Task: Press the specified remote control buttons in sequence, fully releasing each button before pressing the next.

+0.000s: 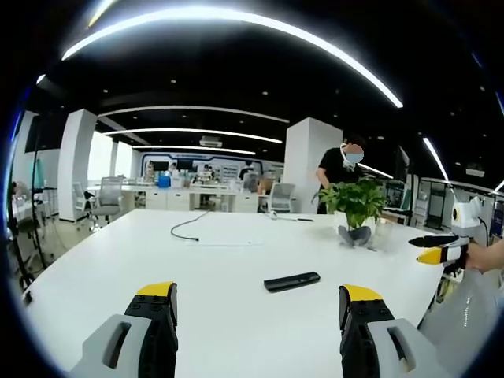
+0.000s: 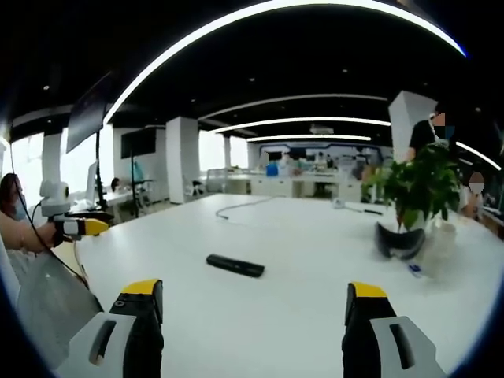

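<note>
Black remote [image 1: 291,281] lies flat on the white table [image 1: 118,260], nothing touching it. Left gripper [image 1: 260,311] hangs above the table, jaws wide apart, remote at its 12 o'clock, near. Right gripper [image 2: 250,311] likewise spread apart, remote [image 2: 235,265] at about 11 o'clock, near. Approach step, I'd judge: come down with one jaw tip square on the wanted button, lift fully off before the next. Potted plant [image 1: 356,206] at 1 o'clock beyond, black cable [image 1: 189,227] farther back, person [image 1: 340,169] behind.
</note>
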Demonstrator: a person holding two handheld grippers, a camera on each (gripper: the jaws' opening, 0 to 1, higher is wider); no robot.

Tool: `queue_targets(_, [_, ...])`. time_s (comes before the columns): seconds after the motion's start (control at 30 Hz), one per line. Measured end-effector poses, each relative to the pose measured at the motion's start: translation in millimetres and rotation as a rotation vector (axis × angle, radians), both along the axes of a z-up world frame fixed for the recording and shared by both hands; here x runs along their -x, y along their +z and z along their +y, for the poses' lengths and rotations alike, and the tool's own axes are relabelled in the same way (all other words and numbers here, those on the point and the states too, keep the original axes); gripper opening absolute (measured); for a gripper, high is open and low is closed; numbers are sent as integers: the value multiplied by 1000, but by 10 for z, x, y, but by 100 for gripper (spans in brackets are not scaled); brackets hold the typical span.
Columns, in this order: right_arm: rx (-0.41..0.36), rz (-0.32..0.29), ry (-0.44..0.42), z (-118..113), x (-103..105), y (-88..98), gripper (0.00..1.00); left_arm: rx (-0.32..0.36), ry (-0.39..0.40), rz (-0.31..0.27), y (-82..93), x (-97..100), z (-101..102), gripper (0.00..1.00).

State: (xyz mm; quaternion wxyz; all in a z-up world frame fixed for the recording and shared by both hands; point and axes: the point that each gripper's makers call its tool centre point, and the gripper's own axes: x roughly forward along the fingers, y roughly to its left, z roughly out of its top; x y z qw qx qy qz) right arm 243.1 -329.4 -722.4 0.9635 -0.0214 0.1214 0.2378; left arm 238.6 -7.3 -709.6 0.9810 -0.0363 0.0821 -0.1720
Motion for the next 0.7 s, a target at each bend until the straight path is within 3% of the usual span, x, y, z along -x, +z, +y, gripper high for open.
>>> queue_targets(0.13, [-7,-24,-20,-38,-7,52,96,17,-4,-8,22,2,-3,88])
queue_targets(0.3, [-13,3,-9,-20,3,-2,95,-19,49,-32,60,-6,88,88])
queue_targets(0.37, [-22,-3,13,20,0,10,95,12,77,-45,91,6,150,88])
queue_targets(0.4, [-24,2,12,26,9,1,94,44,93,-37,83,-5,194,88])
queue_targets(0.47, [2,20,14,38,14,-47,94,31,98,2,3,-49,230,89])
queue_targets(0.6, [-52,0,21,36,20,22,94,25,117,-33,69,-17,247,89])
queue_targets(0.7, [-58,7,13,29,13,19,93,29,113,-11,29,-23,237,89])
